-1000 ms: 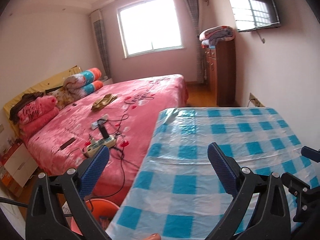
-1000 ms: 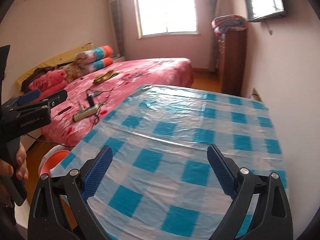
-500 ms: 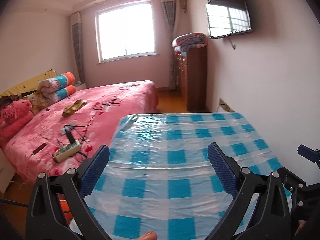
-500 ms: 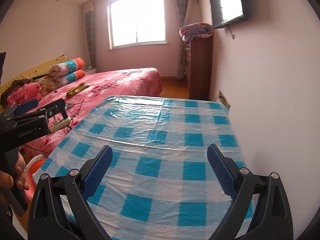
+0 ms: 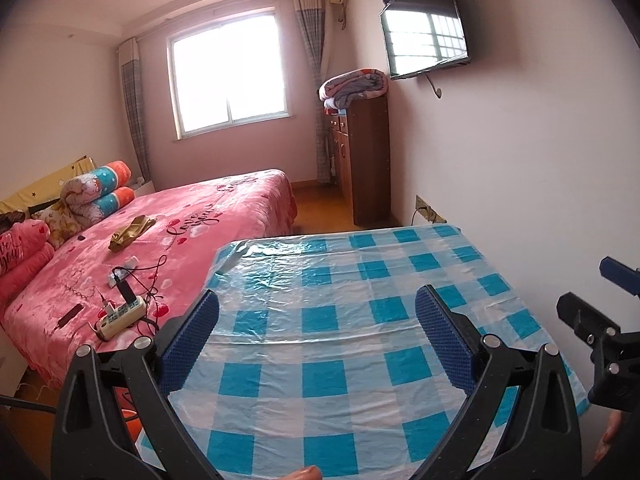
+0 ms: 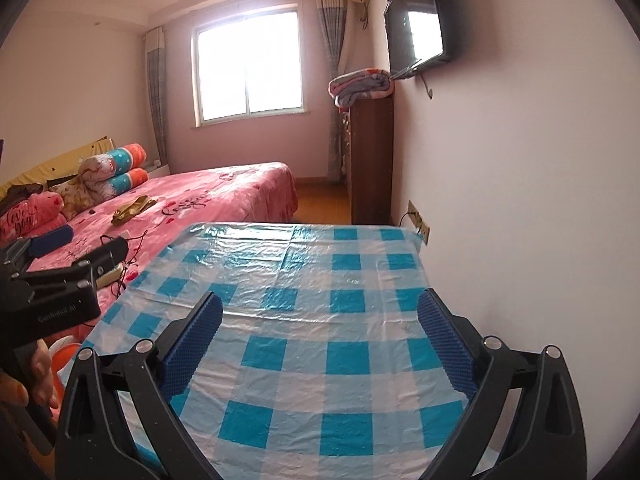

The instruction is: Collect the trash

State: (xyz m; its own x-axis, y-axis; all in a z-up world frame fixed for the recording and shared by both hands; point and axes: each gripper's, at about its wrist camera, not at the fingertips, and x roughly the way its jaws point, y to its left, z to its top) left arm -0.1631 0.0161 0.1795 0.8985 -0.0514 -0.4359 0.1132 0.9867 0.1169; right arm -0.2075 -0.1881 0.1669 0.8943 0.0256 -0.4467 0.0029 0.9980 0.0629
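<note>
Left wrist view: our left gripper gapes wide, holding nothing, over the checked tablecloth; right gripper likewise; we can't see any trash; orange bin sits beside the table

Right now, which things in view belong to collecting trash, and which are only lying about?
For the job:
left tool, open
right tool, open
orange bucket by the table, probably the bin
checked table

Lying about:
power strip and gold cloth on the bed
rolled quilts
folded blanket on the cabinet
television
</note>
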